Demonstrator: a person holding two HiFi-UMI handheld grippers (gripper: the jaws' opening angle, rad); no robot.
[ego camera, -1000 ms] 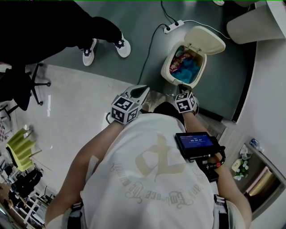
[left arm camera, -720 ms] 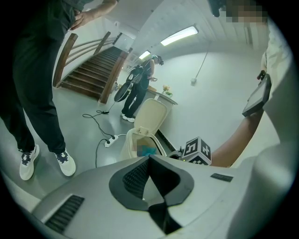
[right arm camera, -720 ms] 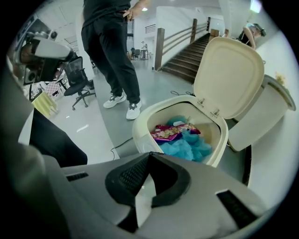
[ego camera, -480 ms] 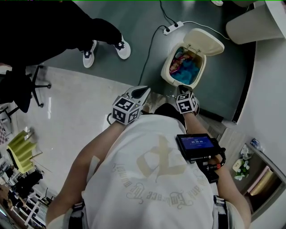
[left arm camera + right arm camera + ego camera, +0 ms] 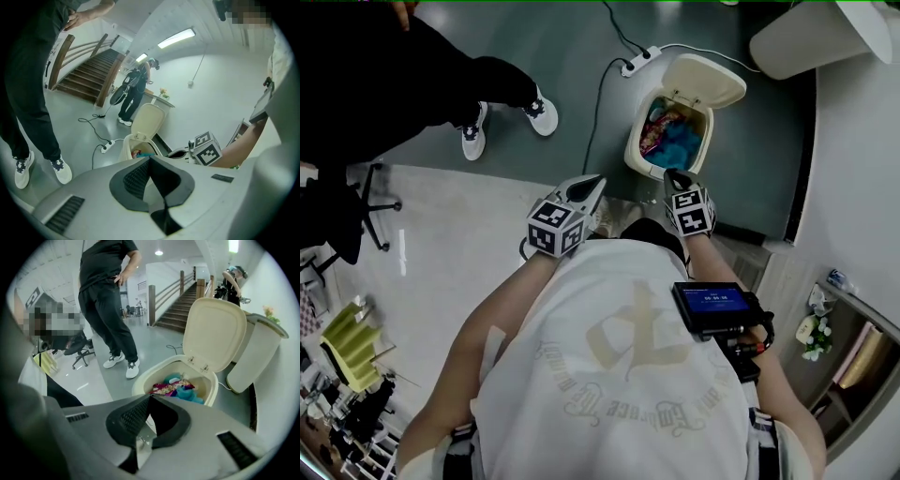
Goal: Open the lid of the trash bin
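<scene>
Looks done, with the lid (image 5: 705, 80) of the trash bin (image 5: 636, 159) up and open near the floor's edge, left hand-held gripper (image 5: 592, 186) and right hand-held gripper (image 5: 672, 178) both clenched empty, not touching it.

At 11 o'clock in your head view, the bystander (image 5: 384, 66) runs off the top-left edge; only dark legs and shoes show. The colourful contents (image 5: 670, 141) of the trash bin (image 5: 633, 150) are too small to name. Your left tool (image 5: 150, 158) hides the bin's base in its own view. The top edge cuts the pale container (image 5: 811, 33) at 1 o'clock.
</scene>
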